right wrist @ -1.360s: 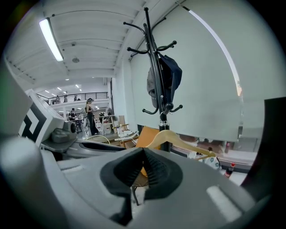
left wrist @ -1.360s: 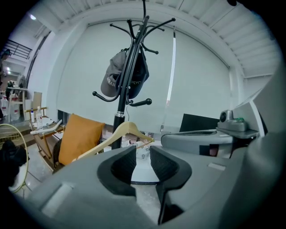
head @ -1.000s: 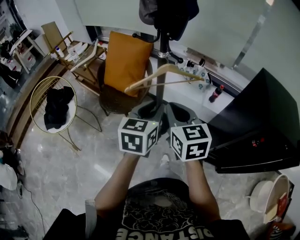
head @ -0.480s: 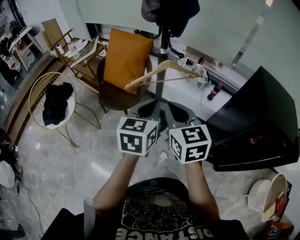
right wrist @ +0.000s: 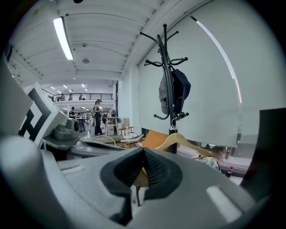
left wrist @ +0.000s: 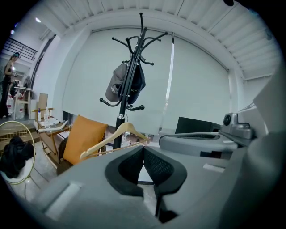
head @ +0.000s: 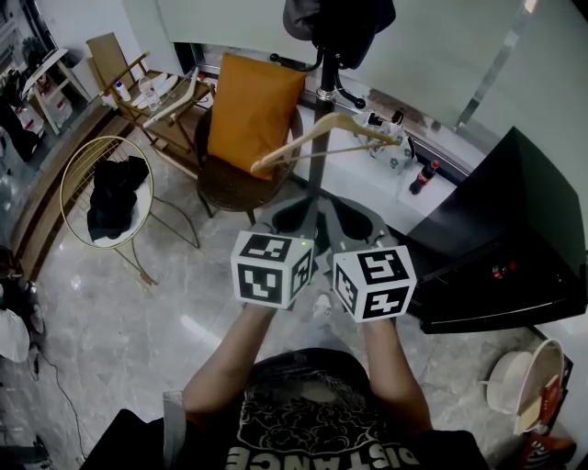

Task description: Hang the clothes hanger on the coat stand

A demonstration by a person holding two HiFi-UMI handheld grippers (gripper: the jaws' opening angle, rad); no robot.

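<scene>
Left gripper: the left gripper (head: 296, 213) has its jaws pressed together, nothing between them.
Right gripper: the right gripper (head: 342, 213) is pressed together too, and empty.
Hanger: the clothes hanger (head: 299, 141) sits ahead of and above both tips, apart from them, against the pole of the coat stand (head: 327, 81). I cannot make out what carries it.
Handling: I judge it light and stiff, and its smooth wood is likely to slip. The lower bar looks thin.
Hold: I would pinch a sloping arm close to the neck, so it swings less.
Room: the orange-cushioned chair (head: 253, 110) crowds ahead-left and the black unit (head: 514, 239) the right. The dark cap (head: 340, 23) fills the hooks overhead, and the pole stands directly ahead.
</scene>
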